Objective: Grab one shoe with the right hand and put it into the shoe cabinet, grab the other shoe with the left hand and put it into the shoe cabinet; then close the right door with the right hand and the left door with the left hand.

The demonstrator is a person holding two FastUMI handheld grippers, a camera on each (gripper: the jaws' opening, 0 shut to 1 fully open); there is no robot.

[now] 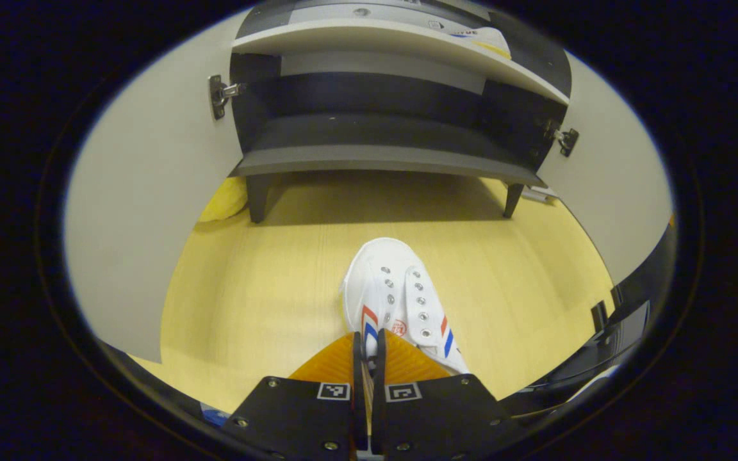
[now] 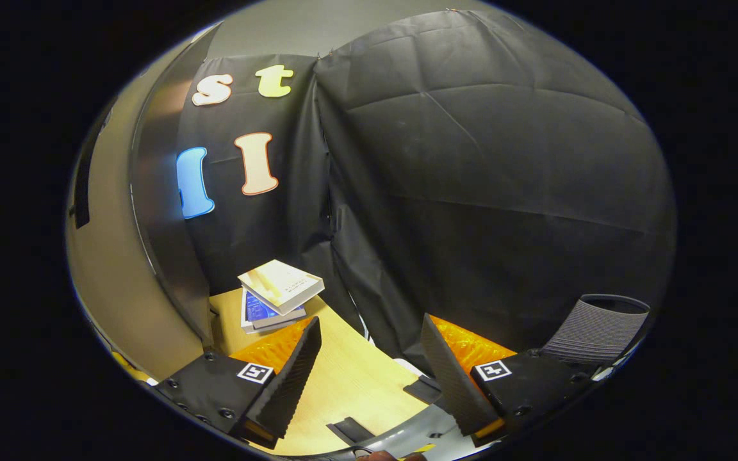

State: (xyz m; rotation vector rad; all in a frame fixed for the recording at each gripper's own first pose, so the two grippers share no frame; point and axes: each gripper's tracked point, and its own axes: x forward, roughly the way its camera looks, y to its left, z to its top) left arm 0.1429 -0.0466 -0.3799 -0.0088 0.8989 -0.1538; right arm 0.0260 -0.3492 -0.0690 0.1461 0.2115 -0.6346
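Note:
A white sneaker point(image 1: 388, 288) with red and blue stripes lies toe-first toward the open shoe cabinet point(image 1: 375, 157) on the yellow wooden surface. My left gripper point(image 1: 367, 365) is shut on the sneaker's heel edge, which is pinched between both fingers. A second white shoe point(image 1: 481, 37) sits on the cabinet's upper shelf at the right, partly hidden. The left door point(image 1: 145, 192) and the right door point(image 1: 612, 192) both stand wide open. My right gripper point(image 2: 370, 323) is open with nothing between its fingers and faces the black cloth wall.
A yellow object point(image 1: 225, 198) lies by the cabinet's left leg. A stack of books point(image 2: 276, 291) rests on the wood beside a pale panel point(image 2: 119, 256). A grey ribbed chair back point(image 2: 599, 326) stands at the right.

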